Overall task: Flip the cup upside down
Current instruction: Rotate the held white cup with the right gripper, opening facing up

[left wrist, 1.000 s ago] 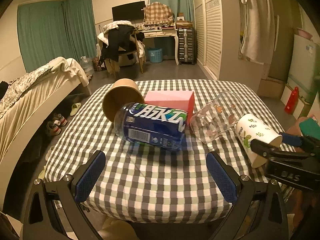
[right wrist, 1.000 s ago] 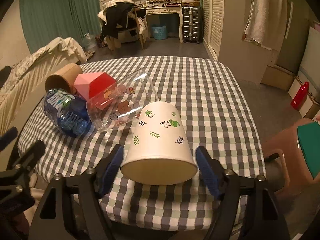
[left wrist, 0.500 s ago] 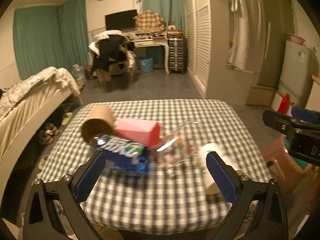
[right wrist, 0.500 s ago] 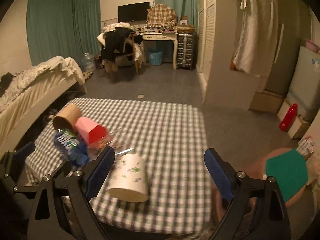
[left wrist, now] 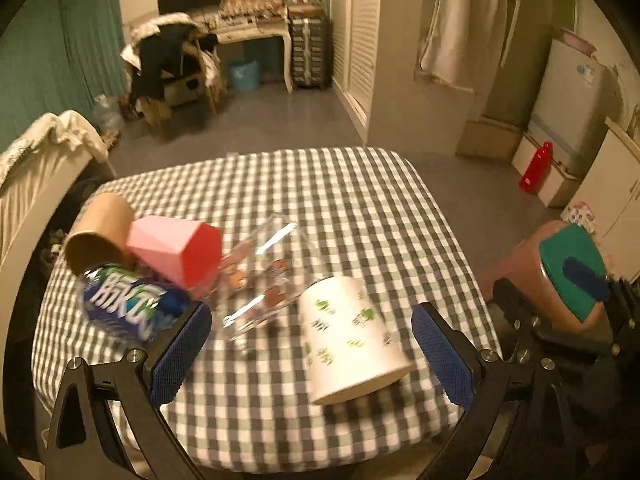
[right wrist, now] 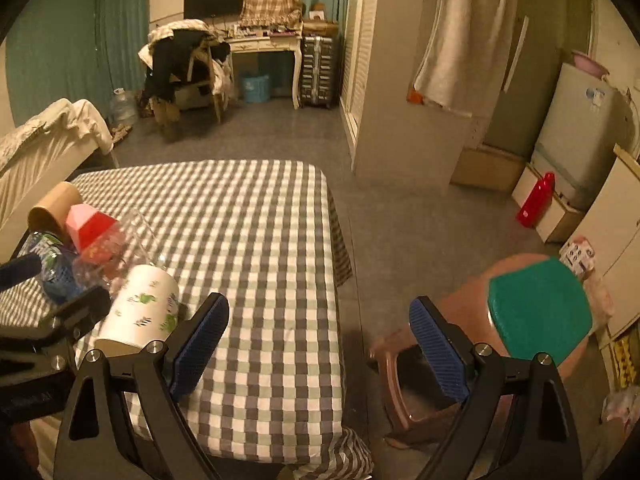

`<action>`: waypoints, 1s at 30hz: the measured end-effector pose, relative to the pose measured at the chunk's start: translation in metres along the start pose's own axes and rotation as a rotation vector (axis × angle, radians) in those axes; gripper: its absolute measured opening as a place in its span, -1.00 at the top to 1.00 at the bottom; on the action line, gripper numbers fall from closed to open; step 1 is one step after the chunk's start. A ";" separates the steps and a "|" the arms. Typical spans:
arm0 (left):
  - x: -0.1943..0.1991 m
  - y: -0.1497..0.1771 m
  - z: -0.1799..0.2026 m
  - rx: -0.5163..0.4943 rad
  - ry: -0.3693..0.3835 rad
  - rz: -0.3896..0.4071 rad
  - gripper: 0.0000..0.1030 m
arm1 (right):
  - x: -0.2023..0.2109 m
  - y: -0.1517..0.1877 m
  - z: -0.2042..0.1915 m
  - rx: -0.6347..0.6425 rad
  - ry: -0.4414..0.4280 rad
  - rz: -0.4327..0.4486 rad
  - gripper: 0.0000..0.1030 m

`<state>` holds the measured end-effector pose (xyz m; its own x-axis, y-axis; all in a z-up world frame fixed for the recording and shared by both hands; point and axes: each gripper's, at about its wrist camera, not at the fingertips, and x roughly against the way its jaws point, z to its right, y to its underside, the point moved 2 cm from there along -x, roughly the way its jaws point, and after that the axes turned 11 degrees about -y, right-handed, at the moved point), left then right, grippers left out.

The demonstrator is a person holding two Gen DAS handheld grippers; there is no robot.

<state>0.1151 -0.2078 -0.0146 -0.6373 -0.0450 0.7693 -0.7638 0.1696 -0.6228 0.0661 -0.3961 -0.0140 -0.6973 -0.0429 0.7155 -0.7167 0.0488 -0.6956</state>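
Right claw [right wrist: 318, 346] pulled back, spread and empty; left claw [left wrist: 310, 346] spread, now framing white leaf-printed paper cup [left wrist: 352, 338] lying on checked counter [left wrist: 360, 216]; flip undone.

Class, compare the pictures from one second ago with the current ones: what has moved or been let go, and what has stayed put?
The right hand-held gripper, which bracketed the white leaf-print cup a second ago, has pulled back and swung right; it is open and empty. The left hand-held gripper has shifted right, so the cup now sits between its open fingers, untouched. The cup still lies on its side beside the clear glass, blue bottle, pink box and brown cup.
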 end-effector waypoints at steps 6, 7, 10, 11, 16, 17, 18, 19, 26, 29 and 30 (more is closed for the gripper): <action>-0.019 -0.010 0.011 -0.016 0.013 -0.064 -0.98 | -0.006 0.003 0.021 -0.058 0.005 -0.013 -0.78; -0.026 -0.009 0.014 -0.018 0.026 -0.088 -0.98 | -0.005 0.005 0.026 -0.065 0.013 -0.014 -0.78; -0.038 -0.006 0.020 -0.018 0.075 -0.163 -0.88 | -0.003 0.007 0.039 -0.090 0.034 -0.014 -0.78; -0.041 -0.005 0.023 -0.025 0.087 -0.178 -0.85 | -0.002 0.008 0.044 -0.102 0.036 -0.011 -0.78; -0.064 -0.010 0.035 -0.042 0.088 -0.235 -0.84 | 0.002 0.010 0.053 -0.135 0.029 -0.001 -0.78; -0.067 -0.010 0.036 -0.043 0.084 -0.245 -0.84 | 0.002 0.010 0.054 -0.142 0.027 0.001 -0.78; -0.071 -0.010 0.037 -0.047 0.081 -0.254 -0.81 | 0.003 0.010 0.052 -0.143 0.029 0.002 -0.78; -0.076 -0.010 0.038 -0.052 0.075 -0.264 -0.69 | 0.004 0.009 0.052 -0.143 0.030 0.005 -0.78; -0.096 -0.009 0.039 -0.057 0.083 -0.334 -0.08 | 0.006 0.008 0.054 -0.157 0.022 0.021 -0.78; -0.090 -0.012 0.037 -0.062 0.090 -0.314 -0.08 | 0.005 0.007 0.054 -0.158 0.028 0.019 -0.78; -0.086 -0.014 0.035 -0.064 0.091 -0.303 -0.08 | 0.006 0.007 0.053 -0.159 0.029 0.018 -0.78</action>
<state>0.1764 -0.2405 -0.0770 -0.3674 -0.0148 0.9300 -0.9078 0.2233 -0.3551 0.0571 -0.4484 -0.0183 -0.7076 -0.0120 0.7065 -0.6930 0.2070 -0.6906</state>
